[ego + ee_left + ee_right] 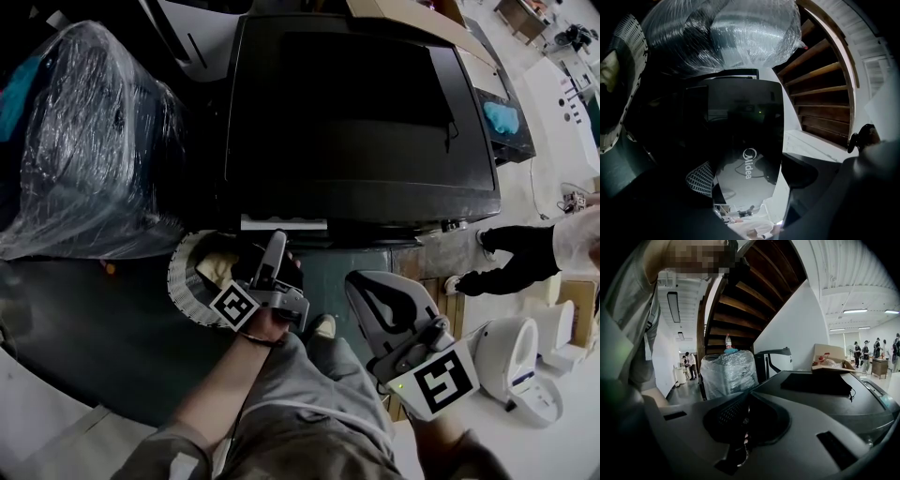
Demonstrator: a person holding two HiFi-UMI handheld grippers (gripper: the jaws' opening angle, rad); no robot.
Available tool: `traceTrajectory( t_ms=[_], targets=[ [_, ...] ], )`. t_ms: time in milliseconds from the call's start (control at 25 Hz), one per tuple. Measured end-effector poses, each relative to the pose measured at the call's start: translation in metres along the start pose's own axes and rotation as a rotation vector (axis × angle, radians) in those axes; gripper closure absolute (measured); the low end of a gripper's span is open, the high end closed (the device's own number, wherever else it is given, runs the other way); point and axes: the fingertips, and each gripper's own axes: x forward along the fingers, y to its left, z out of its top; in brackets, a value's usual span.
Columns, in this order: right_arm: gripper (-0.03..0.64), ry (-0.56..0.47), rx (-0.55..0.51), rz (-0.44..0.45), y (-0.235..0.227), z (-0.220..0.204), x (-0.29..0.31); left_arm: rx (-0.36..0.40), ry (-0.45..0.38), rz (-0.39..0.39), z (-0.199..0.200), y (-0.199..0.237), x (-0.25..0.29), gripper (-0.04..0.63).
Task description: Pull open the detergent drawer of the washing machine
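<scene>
our left gripper (277, 248) (740, 180) points at the front of the washing machine (361, 103), rolled onto its side. in its own view the jaws stand well apart, and a glossy panel (750, 154) bearing a logo fills the gap between them. we cannot tell whether the jaws touch it (that view is very dark). from the head view the tips sit just beside the detergent drawer (283, 223), which shows as a pale strip along the machine's front edge, left of the middle. our left hand (265, 323) holds the gripper behind its marker cube (234, 307).

our right gripper (375, 300) (746, 399) hangs apart from the machine, to the right of our leg (319, 403), with its jaws pressed together and nothing between them.

just left of the left gripper a white perforated basket (186, 281) stands on the floor (94, 319). a plastic-wrapped bundle (84, 141) (729, 371) sits beside the machine's left flank. a wooden staircase (750, 291) (820, 93) rises above it. at the right edge of the head view another person's black-gloved hand (516, 255) shows, near a white appliance (517, 361) on the floor.
</scene>
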Motion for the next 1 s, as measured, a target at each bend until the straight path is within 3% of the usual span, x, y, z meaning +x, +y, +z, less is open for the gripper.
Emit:
traceTrajectory(
  t_ms=[1000],
  targets=[
    [0.581, 0.039, 0.005, 0.038, 0.043, -0.008, -0.01, -0.022, 0.055, 0.016, -0.033, -0.007, -0.07, 0.127]
  ],
)
